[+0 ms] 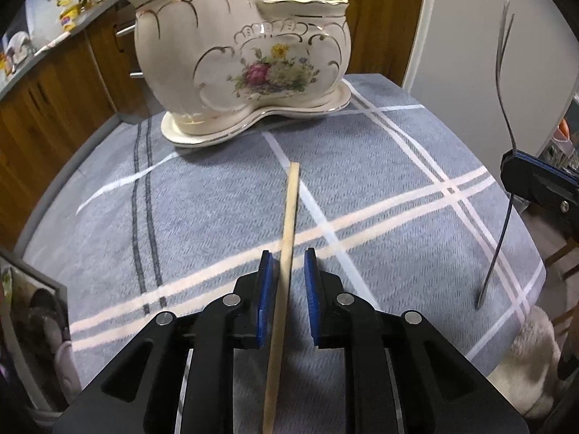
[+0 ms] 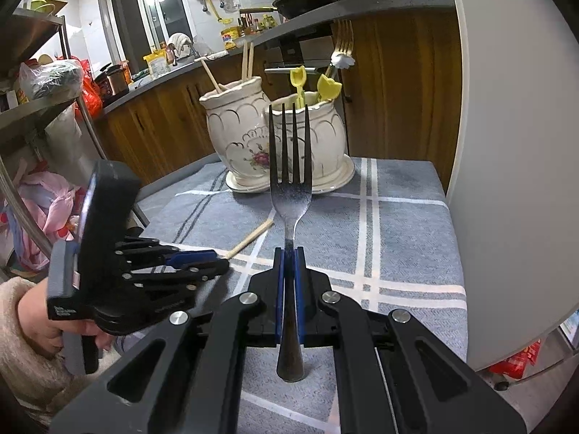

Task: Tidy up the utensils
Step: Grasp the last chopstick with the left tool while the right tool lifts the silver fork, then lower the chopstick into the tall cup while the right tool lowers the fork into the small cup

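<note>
A wooden chopstick (image 1: 289,224) lies on the blue checked tablecloth (image 1: 202,195), running between the fingers of my left gripper (image 1: 288,262). The jaws stand open around it, pads apart from the stick. My right gripper (image 2: 289,256) is shut on a metal fork (image 2: 289,166), held upright with tines up; it also shows at the right of the left wrist view (image 1: 506,90). A cream floral two-pot ceramic holder (image 1: 239,58) stands at the table's far side, also in the right wrist view (image 2: 282,144), with chopsticks in the left pot and yellow-handled utensils in the right.
A white refrigerator side (image 2: 514,144) borders the table on the right. Wooden kitchen cabinets (image 1: 54,101) and a cluttered counter stand behind and to the left. A metal shelf rack (image 2: 43,115) is at far left.
</note>
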The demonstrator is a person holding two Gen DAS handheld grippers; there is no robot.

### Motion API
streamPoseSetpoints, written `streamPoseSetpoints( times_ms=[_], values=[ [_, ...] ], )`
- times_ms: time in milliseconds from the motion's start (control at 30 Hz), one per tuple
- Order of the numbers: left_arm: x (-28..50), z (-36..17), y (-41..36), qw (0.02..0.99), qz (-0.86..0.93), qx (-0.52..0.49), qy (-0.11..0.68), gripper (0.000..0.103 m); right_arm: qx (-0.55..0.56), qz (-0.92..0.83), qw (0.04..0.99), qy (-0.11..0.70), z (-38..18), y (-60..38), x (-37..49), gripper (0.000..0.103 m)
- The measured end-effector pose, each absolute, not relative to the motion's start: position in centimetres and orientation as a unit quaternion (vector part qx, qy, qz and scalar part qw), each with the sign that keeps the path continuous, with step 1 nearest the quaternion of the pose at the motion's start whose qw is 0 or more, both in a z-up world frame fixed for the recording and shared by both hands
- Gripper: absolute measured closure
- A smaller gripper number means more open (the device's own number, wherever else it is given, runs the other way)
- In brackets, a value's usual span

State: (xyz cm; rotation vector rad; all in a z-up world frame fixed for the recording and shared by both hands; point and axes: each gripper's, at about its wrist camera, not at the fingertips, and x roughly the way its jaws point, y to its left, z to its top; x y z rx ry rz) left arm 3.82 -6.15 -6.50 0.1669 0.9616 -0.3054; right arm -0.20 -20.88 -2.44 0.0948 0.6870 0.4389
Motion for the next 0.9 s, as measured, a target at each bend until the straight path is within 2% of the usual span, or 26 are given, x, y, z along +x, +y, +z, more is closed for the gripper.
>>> streamPoseSetpoints(
  times_ms=[133,200,467,767,900],
  values=[
    [4.4,-6.7,-6.9,0.874,-0.148,0.1,0.451,0.081,0.049,0.214,0.919,0.326,-2.1,-20.7,0.0,0.098],
    [4.5,-6.8,-7.0,0.875,-0.153,0.111,0.446,0.097,0.05,0.213,0.921,0.321,-1.9,-20.6,0.1,0.098],
    [3.2,-5.1,-4.7,0.892,-0.187,0.1,0.4,0.097,0.051,0.203,0.936,0.284,-0.3,-20.3,1.4,0.098],
    [2.1,3.6,-0.6,0.939,-0.226,0.047,0.256,0.097,0.057,0.197,0.958,0.2,4.1,-19.8,4.5,0.098],
    [4.0,7.4,-0.3,0.957,-0.221,0.034,0.187,0.097,0.069,0.187,0.967,0.162,6.1,-19.5,6.8,0.098]
  ],
)
